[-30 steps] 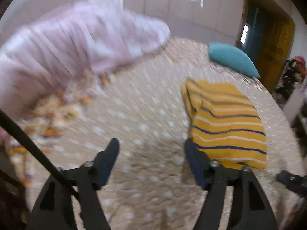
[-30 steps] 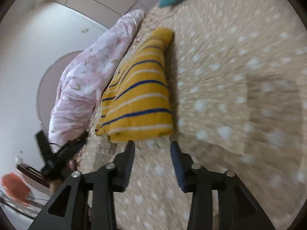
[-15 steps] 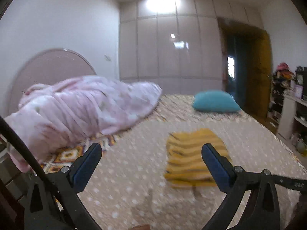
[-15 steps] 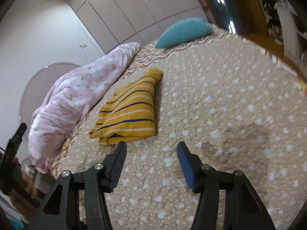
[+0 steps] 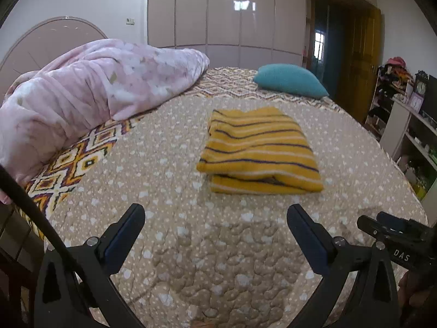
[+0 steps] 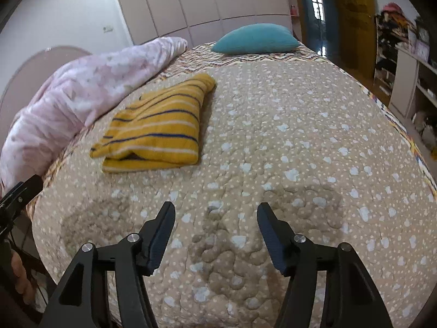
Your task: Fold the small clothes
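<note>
We are holding both tools back over the near part of the bed (image 5: 174, 142), and neither one is touching the sweater (image 5: 259, 150) any more. A second ago the left hand-held gripper (image 5: 215, 235) was down close beside the sweater's near edge with its jaws narrower; now it is standing at its widest, with only bare quilt between the pads. The right hand-held gripper (image 6: 215, 232) was nearly pinched together just in front of the sweater; its jaws are opening now, also with nothing between them. The sweater is lying folded into a neat yellow striped rectangle on the middle of the bed, well apart from both tools, with the pink duvet (image 5: 90, 90) to its left and the teal pillow (image 5: 289, 79) beyond it at the far edge. In the right view the sweater (image 6: 155, 128) is showing stacked layers at its near edge. We are reading this as the release after the last fold: this garment looks finished, and we are judging that the next step is either fetching another piece or stopping, since no other small clothes are showing on the quilt.
</note>
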`<act>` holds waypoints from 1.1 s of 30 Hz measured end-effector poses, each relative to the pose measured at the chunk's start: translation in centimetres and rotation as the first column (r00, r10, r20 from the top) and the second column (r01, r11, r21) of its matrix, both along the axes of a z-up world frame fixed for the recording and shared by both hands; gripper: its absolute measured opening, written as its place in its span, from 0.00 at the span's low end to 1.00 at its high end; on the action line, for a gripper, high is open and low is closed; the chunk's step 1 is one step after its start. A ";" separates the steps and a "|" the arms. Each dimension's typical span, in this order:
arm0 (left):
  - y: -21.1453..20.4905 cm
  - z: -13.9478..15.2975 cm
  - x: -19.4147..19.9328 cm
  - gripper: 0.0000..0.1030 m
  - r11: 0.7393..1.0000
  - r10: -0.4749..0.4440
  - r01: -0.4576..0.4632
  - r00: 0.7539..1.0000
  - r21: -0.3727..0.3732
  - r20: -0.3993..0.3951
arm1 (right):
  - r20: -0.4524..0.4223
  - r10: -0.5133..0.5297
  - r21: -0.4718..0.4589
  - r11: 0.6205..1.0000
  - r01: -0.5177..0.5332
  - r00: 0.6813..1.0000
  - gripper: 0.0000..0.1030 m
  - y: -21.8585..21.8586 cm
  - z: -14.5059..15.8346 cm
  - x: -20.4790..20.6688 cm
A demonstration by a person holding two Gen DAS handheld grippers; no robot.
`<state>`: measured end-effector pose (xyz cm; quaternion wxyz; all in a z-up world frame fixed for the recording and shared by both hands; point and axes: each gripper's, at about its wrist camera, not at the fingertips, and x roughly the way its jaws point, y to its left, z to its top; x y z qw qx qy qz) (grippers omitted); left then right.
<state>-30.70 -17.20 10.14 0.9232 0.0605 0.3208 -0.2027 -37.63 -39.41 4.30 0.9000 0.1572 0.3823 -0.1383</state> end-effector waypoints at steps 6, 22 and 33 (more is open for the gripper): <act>-0.4 -1.0 0.2 1.00 1.000 -0.006 0.007 0.999 0.023 -0.045 | -0.038 0.033 -0.025 0.999 -0.034 0.999 0.66 1.3 -0.8 0.7; -0.7 -3.7 1.6 1.00 0.998 0.026 -0.015 0.984 0.060 -0.174 | -0.079 -0.010 -0.009 1.000 0.009 0.997 0.68 0.7 -1.6 0.9; -0.8 -4.4 1.8 1.00 0.998 0.018 -0.004 0.976 0.065 -0.215 | -0.093 0.007 -0.024 1.000 -0.010 0.996 0.70 1.4 -1.8 1.3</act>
